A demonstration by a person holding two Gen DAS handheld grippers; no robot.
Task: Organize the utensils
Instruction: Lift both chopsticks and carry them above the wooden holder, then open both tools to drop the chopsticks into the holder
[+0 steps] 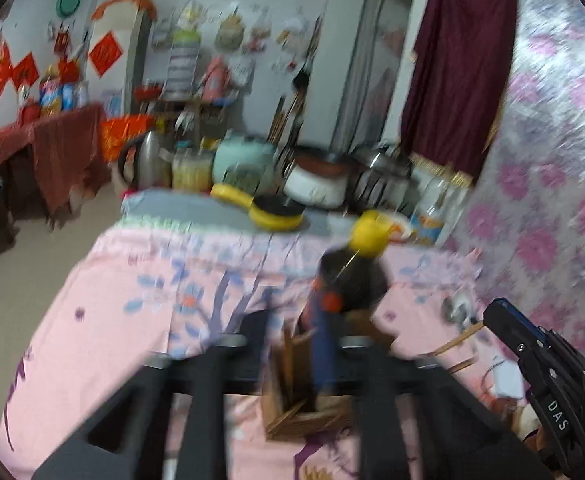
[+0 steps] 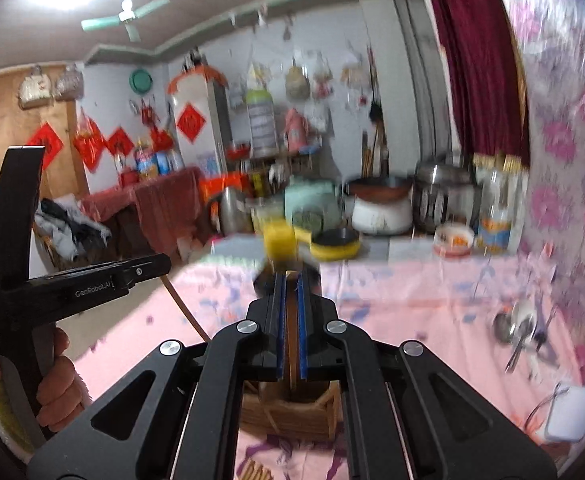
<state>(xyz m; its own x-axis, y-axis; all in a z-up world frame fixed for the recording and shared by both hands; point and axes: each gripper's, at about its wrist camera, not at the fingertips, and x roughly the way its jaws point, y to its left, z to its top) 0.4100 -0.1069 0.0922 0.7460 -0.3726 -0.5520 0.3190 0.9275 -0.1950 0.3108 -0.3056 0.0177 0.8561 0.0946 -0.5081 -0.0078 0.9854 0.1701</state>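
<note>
The right tool (image 2: 290, 300) pinches one thin wall of the square, slatted wooden utensil box (image 2: 288, 412).

Right hand-held gripper (image 2: 290, 292) is seen nearly closed on a thin wooden wall of the box (image 2: 288, 412), which sits on the pink cloth (image 2: 412, 320). Left hand-held gripper (image 2: 148, 268) is held by a hand (image 2: 58, 384) at left. Spoons (image 2: 520, 328) lie at right, blurred.
</note>
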